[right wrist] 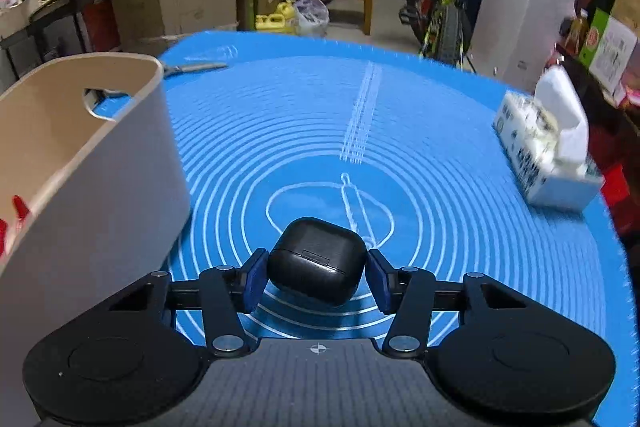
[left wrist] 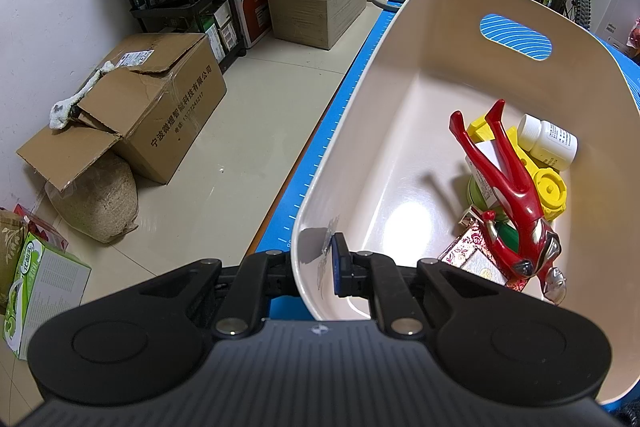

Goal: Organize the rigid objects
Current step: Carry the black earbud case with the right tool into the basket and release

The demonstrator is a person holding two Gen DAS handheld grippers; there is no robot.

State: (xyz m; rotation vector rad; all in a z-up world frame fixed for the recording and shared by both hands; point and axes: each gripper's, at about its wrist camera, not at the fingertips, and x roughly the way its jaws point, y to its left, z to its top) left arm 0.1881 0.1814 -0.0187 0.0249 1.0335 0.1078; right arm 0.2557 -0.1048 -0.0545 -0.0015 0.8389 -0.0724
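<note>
A beige plastic basket (left wrist: 400,39) stands on the blue mat (right wrist: 440,147). Inside it lie a red toy figure (left wrist: 516,195), a white pill bottle (left wrist: 548,141), a yellow toy (left wrist: 552,191) and a patterned box (left wrist: 472,251). My left gripper (left wrist: 316,263) is shut on the basket's near wall, one pad inside and one outside. In the right wrist view the basket (right wrist: 100,155) is at the left. A black earbud case (right wrist: 316,259) sits tilted between the blue pads of my right gripper (right wrist: 316,279), which press on both its sides.
Grey scissors (right wrist: 196,67) lie on the mat behind the basket. A tissue pack (right wrist: 548,151) rests near the mat's right edge. Beyond the table's left edge, cardboard boxes (left wrist: 160,107) and a shelf stand on the floor.
</note>
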